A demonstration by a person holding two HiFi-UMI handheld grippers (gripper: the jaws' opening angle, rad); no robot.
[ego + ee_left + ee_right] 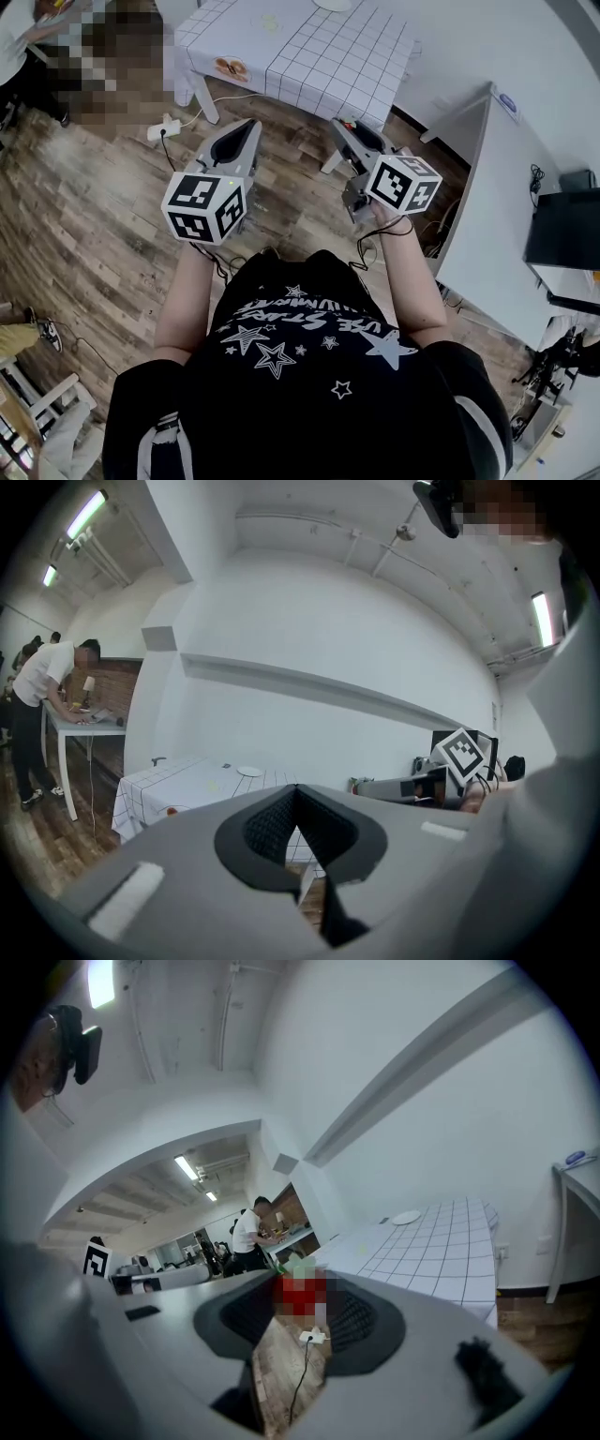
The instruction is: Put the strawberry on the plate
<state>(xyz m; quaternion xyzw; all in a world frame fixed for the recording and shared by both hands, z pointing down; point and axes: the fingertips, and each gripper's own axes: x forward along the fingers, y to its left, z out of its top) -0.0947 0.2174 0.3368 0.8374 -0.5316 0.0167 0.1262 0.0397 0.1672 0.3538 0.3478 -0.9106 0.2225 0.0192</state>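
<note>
Wood floor separates the person from the table with a checked cloth; a power strip lies near its leg. Left gripper clenched on nothing. Right gripper grasps the strawberry, off the table. White plate on the table's far side, well apart from the strawberry.

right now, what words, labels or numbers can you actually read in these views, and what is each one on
"STAR": part of the curved white print on the black shirt, seen upside down; the rest of that print is unreadable.
Blue sticker on the white counter: too small to read.
Marker cubes: black and white coded squares only, no letters or numbers.
Nothing readable in either gripper view.
</note>
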